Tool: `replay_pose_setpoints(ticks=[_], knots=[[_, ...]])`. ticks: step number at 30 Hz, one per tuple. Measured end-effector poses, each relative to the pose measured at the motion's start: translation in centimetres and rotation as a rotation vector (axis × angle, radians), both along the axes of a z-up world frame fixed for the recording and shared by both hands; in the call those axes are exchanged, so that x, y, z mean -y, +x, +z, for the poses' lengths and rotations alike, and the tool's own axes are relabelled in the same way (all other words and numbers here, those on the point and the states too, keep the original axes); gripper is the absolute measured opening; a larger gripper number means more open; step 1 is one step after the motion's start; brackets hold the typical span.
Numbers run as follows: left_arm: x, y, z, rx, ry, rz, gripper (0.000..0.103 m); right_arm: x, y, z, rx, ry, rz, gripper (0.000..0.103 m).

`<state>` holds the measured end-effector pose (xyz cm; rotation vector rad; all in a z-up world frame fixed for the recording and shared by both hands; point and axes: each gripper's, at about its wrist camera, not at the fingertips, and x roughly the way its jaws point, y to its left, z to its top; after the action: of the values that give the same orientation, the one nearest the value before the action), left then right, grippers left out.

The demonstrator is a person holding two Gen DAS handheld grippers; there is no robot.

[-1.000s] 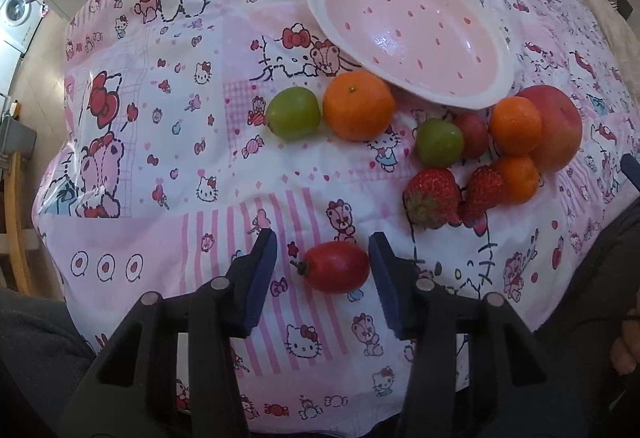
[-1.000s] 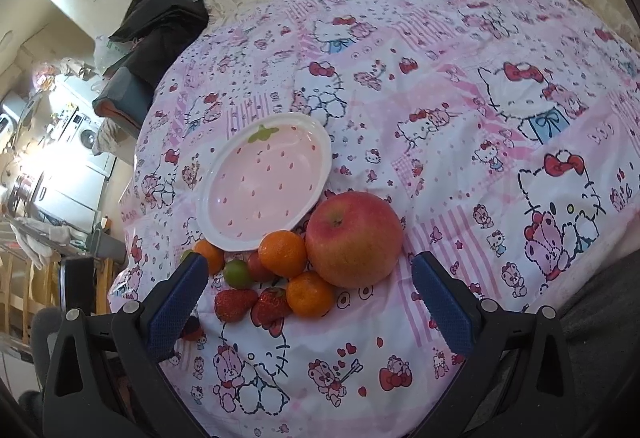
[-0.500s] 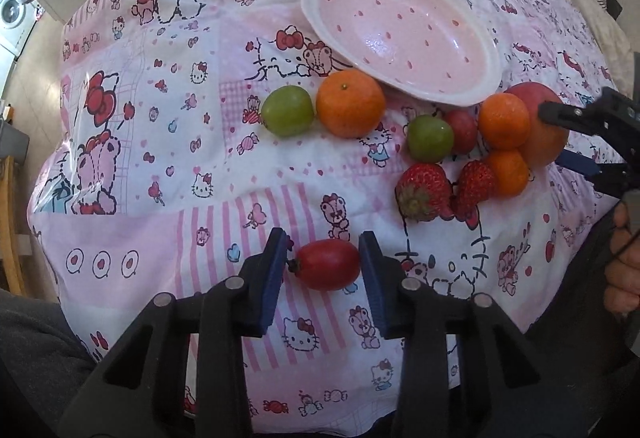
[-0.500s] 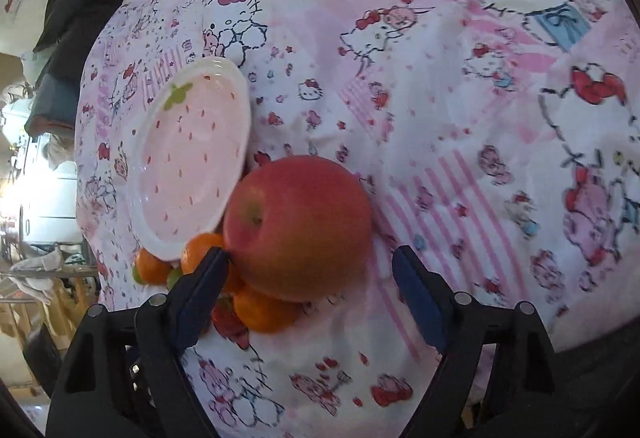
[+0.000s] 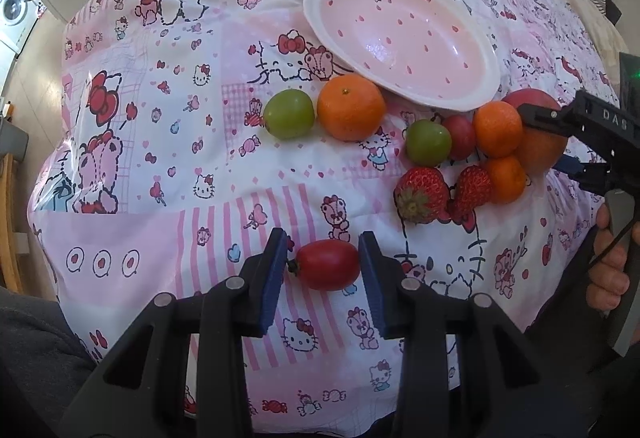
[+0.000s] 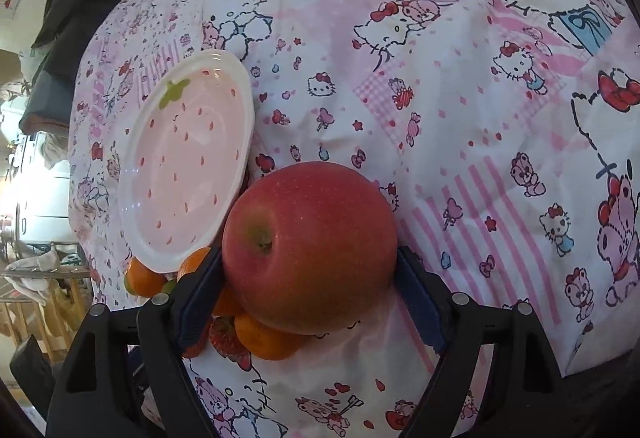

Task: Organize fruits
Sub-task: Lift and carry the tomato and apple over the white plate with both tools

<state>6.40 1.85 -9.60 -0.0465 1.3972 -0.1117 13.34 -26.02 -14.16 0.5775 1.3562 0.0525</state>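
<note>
Left wrist view: left gripper point(image 5: 322, 265) pads touching both ends of red tomato point(image 5: 328, 264) on cloth point(image 5: 160, 142). Right gripper point(image 6: 310, 280) clamped on apple point(image 6: 310, 248) beside plate point(image 6: 240, 90).

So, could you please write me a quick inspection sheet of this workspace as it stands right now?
Surface: pink cartoon-print quilt, soft and wrinkled.
Job's things: empty pink strawberry-pattern plate; large red apple; oblong red tomato; two green round fruits; three orange mandarins; two red strawberries; a small dark red fruit.
Clutter: nothing seen on the quilt.
Grippers: left gripper brackets the tomato, pads at its ends, squeeze unclear; right gripper has both pads against the apple.
Cables: thin dark cable by the right hand.
Surroundings: dark clothing beyond the quilt; white washing machine far left.
</note>
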Motion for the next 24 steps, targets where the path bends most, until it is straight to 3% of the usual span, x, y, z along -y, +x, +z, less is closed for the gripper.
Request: replay_pose_setpoints(ticks=[15, 24], knots=[[-0.7, 0.0, 0.7, 0.025, -0.004, 0.017, 0.026, 2.0, -1.7, 2.5, 0.075, -0.017, -0.031, 0.084], [-1.6, 0.4, 0.0, -0.024, -0.051, 0.057, 0.029, 2.9, -2.3, 2.9, 0.093, 0.016, -0.051, 0.085]])
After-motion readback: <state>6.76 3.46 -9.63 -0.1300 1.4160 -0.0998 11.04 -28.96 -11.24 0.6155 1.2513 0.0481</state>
